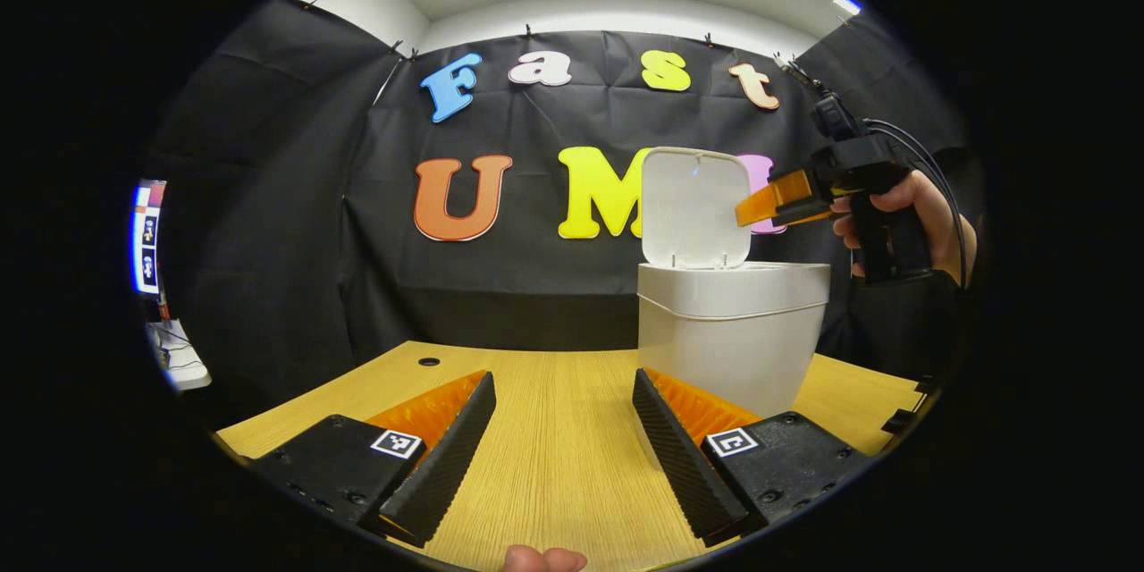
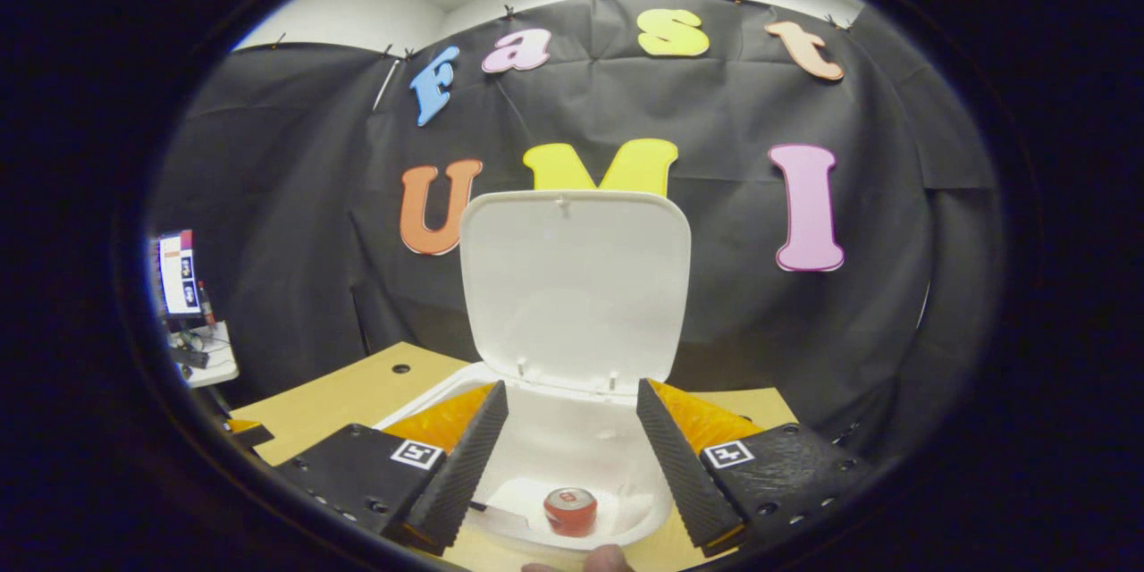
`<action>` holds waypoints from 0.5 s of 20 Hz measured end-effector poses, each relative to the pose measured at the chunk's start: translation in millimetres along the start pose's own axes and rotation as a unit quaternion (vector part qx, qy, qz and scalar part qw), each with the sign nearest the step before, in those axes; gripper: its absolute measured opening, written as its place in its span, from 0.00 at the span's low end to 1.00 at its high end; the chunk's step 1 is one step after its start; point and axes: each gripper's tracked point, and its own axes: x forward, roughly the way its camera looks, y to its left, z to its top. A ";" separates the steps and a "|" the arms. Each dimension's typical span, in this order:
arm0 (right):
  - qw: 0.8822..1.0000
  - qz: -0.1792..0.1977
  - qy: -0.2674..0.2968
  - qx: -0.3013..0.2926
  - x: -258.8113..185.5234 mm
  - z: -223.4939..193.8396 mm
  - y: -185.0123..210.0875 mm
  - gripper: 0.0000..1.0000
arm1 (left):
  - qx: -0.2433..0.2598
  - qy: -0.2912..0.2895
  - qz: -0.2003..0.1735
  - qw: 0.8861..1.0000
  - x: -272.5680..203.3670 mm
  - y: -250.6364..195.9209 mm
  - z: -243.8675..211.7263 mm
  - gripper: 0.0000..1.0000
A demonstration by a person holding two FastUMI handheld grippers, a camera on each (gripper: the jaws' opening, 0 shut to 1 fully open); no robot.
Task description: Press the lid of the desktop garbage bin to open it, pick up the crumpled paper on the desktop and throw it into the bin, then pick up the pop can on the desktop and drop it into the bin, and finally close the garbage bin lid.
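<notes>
Both tongs, left tongs (image 1: 563, 429) and right tongs (image 2: 572, 438), spread, empty; round pop can (image 2: 570, 510) inside smooth white bin (image 1: 731, 331), lid (image 2: 576, 286) upright

Black-draped booth (image 1: 268, 241), wooden desk (image 1: 554, 429)

Bin (image 1: 728, 335): smooth white plastic, faint satin sheen; its raised lid (image 2: 576, 286) looks the same, slightly glossy on the inner face. Pop can (image 2: 570, 510) lying inside the bin: metal, shiny top. Surface (image 1: 554, 429): light wood-grain finish, matt and smooth. Booth wall (image 2: 751, 313): matt black cloth, creased. My left claw (image 1: 563, 451): finger pads (image 1: 447, 456) ribbed and matt, housings of matt plastic.
</notes>
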 end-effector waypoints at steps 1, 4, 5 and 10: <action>1.000 0.002 -0.006 0.003 -3.3 5.3 2.0 0.90 | -0.001 0.002 -0.003 1.000 1.0 -2.5 -1.2 0.99; 1.000 0.004 -0.024 0.010 -11.1 28.7 3.7 0.90 | -0.005 0.006 -0.011 1.000 1.8 -8.4 -5.0 0.99; 0.999 0.004 -0.030 0.013 -14.1 39.5 4.2 0.90 | -0.002 0.006 -0.012 1.000 2.8 -9.4 -5.9 0.99; 0.998 -0.009 -0.068 0.012 -9.7 93.6 -2.3 0.90 | 0.008 0.012 -0.007 1.000 5.8 -6.1 -11.5 0.99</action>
